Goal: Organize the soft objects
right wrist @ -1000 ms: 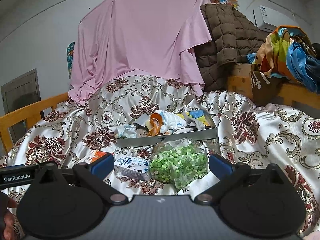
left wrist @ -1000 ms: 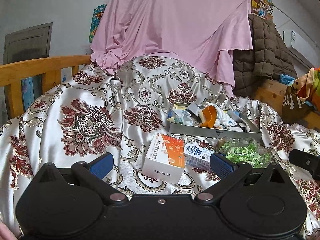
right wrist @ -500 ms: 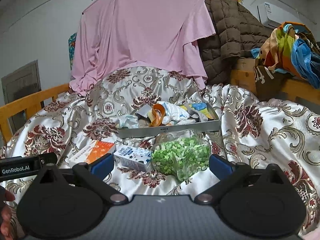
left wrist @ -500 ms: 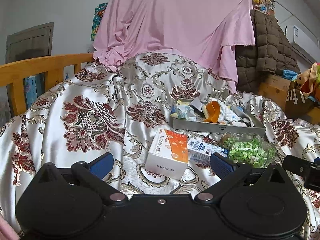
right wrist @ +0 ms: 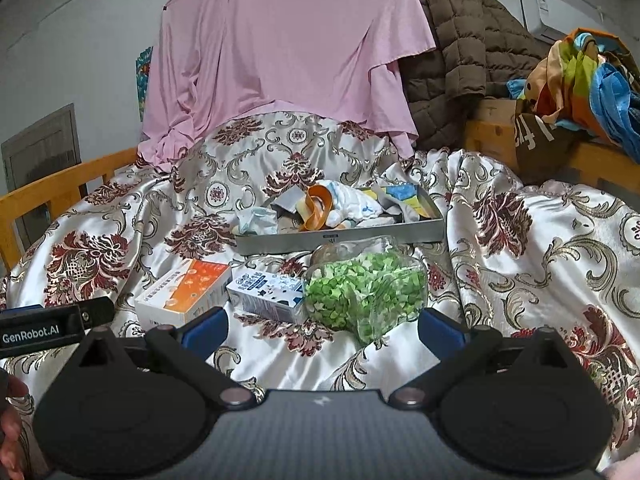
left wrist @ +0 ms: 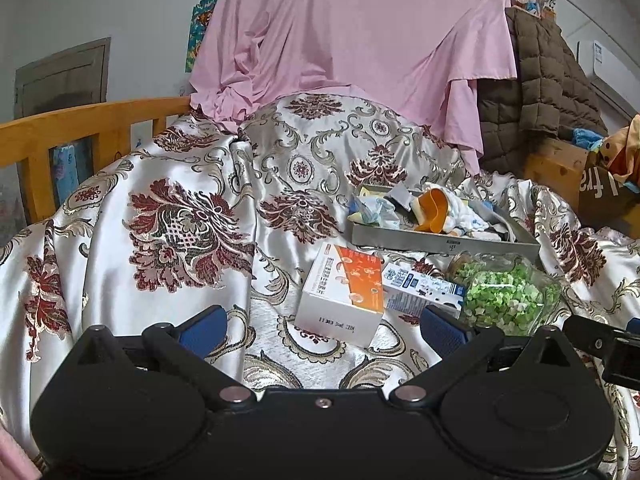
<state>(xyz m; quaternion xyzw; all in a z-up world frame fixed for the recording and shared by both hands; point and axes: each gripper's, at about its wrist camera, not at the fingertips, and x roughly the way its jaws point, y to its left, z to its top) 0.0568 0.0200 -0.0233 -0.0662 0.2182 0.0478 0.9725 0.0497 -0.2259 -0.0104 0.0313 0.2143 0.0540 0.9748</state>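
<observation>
Left wrist view: left tongs (left wrist: 322,326) wide open, empty; right tongs (right wrist: 322,324) same. Grey tray (right wrist: 340,236) w/ soft items sits on bed at 12 o'clock, behind green-filled jar (right wrist: 364,288).

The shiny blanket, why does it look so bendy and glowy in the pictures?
Left wrist view: the fisheye lens curves the bed rail and the edges; the satin blanket shows white glare. Right wrist view: same bulge, glare on the blanket, corners dark. Both look sharp.
</observation>
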